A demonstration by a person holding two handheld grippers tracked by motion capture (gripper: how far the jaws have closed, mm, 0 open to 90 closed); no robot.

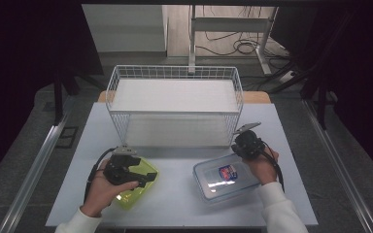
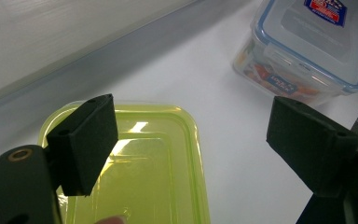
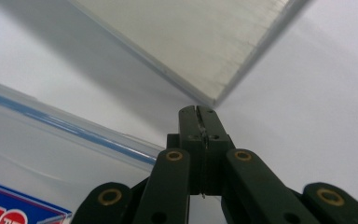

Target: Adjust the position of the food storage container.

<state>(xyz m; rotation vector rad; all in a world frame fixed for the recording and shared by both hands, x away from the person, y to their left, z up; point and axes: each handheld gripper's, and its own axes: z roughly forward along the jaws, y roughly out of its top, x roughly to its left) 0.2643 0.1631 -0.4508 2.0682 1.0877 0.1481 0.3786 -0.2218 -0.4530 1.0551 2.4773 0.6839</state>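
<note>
The left tongs (image 1: 148, 175) hang spread wide over the green box (image 1: 135, 187) at the desk's (image 1: 175, 204) near left, gripping nothing. The right tongs (image 3: 199, 112) are clenched empty just beyond the clear box (image 1: 223, 178), which lies near right, before the wire basket (image 1: 175, 104).

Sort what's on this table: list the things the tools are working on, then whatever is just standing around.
In hand:
- green box, under the open left tool
- clear box with blue-edged lid, beside the shut right tool

Standing around:
- white wire rack at the back of the table
- cables on the floor behind
</note>
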